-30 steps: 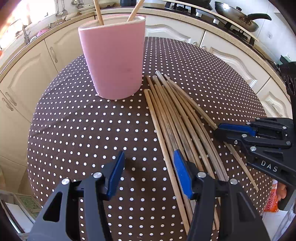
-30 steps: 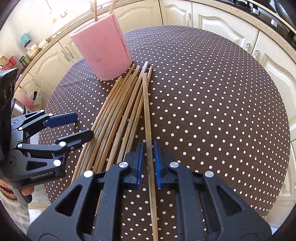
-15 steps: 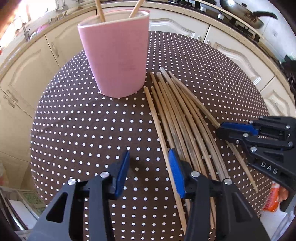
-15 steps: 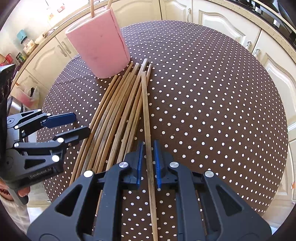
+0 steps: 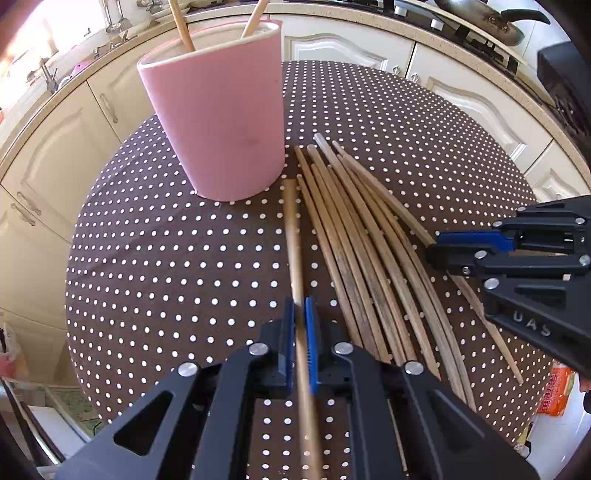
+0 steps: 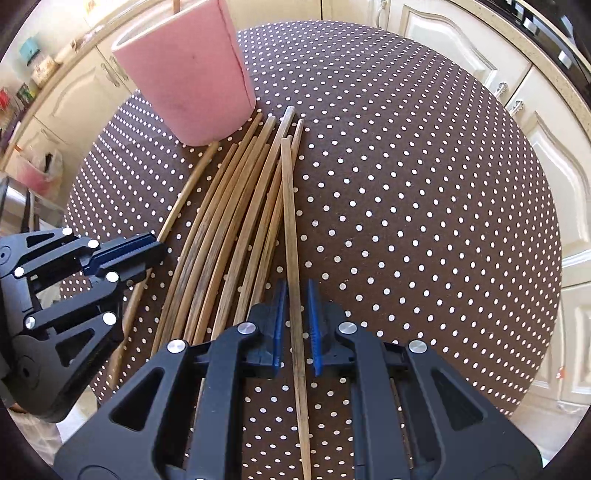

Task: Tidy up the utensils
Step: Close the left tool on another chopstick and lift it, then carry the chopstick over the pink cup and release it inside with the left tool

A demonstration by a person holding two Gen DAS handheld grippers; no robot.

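Note:
A pink cup (image 5: pixel 218 122) stands on the dotted round table (image 5: pixel 147 258) with two chopsticks in it; it also shows in the right wrist view (image 6: pixel 184 70). Several wooden chopsticks (image 5: pixel 362 240) lie fanned beside it. My left gripper (image 5: pixel 300 325) is shut on the leftmost chopstick (image 5: pixel 291 229). My right gripper (image 6: pixel 295 306) is shut on the rightmost chopstick (image 6: pixel 290 221), with a little gap showing at the pads. Each gripper shows from the side in the other's view: the right one (image 5: pixel 517 258), the left one (image 6: pixel 74 273).
Cream kitchen cabinets (image 6: pixel 443 48) ring the table. A stove with a pan (image 5: pixel 480 22) is at the back right. The table edge drops off on all sides.
My left gripper has slid right over the leftmost chopstick and closed on it. My right gripper stays on its chopstick, and both views have drawn closer to the cup.

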